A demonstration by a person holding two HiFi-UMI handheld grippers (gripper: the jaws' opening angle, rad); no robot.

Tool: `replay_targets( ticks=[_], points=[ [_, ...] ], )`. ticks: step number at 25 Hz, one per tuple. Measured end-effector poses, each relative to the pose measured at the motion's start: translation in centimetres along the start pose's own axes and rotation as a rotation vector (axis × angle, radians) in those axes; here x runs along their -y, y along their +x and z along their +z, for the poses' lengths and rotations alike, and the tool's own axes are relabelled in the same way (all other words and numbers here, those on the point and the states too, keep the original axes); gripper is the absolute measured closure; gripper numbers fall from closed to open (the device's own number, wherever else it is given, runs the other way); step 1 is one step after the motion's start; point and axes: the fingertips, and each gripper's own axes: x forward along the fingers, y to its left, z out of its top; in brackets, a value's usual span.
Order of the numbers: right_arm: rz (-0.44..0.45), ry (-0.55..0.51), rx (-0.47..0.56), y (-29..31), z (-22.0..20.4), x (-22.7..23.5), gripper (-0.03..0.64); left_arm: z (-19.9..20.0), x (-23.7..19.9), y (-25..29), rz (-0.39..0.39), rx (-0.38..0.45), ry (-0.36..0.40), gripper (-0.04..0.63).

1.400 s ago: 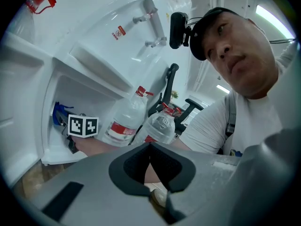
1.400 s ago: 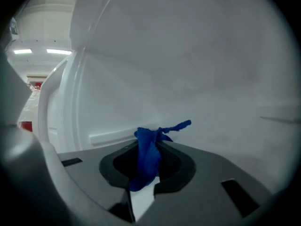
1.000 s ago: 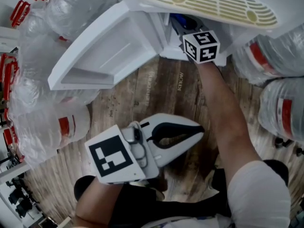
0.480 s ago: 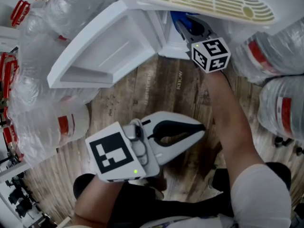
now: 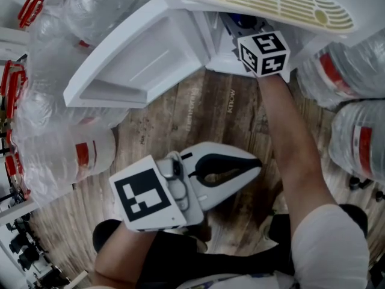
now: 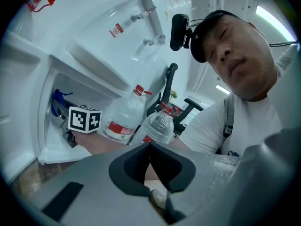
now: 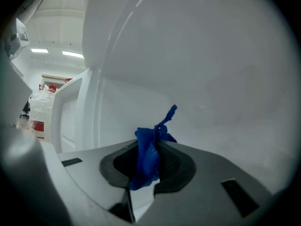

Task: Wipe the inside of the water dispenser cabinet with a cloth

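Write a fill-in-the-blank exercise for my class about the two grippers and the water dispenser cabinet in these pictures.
1. The right gripper is shut on a ____ cloth.
2. The left gripper is shut, with ____ between its jaws.
3. The cabinet door stands ____.

Missing words: blue; nothing; open

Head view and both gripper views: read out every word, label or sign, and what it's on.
"KNOW", roughly, printed on a floor plank.
Second floor print: too blurred to read.
Red water bottle labels: too small.
Red sign sticker on the dispenser: too small.
Marker cube: square patterns, no words.
Blue cloth in the right tool: no print.
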Motion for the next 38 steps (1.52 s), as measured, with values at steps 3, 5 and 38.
replay_targets(
  ticks=[3,5,38],
  points=[
    [0.023,-0.011,0.012,-0.8,-0.1,-1.5,0.546,0.0,0.1,0.0,-0.008,0.002,0.0,0.592],
    [0.041,-0.025,0.021,-1.6,-0.2,-2.7,0.546,0.1,0.2,0.0,-0.014,0.006,-0.001,0.592],
    [0.003,-0.107,0.198,-4.0,6.8,-6.3,0.548,0.0,0.4,0.0,-0.044,0.007,-0.001,0.592]
  ],
)
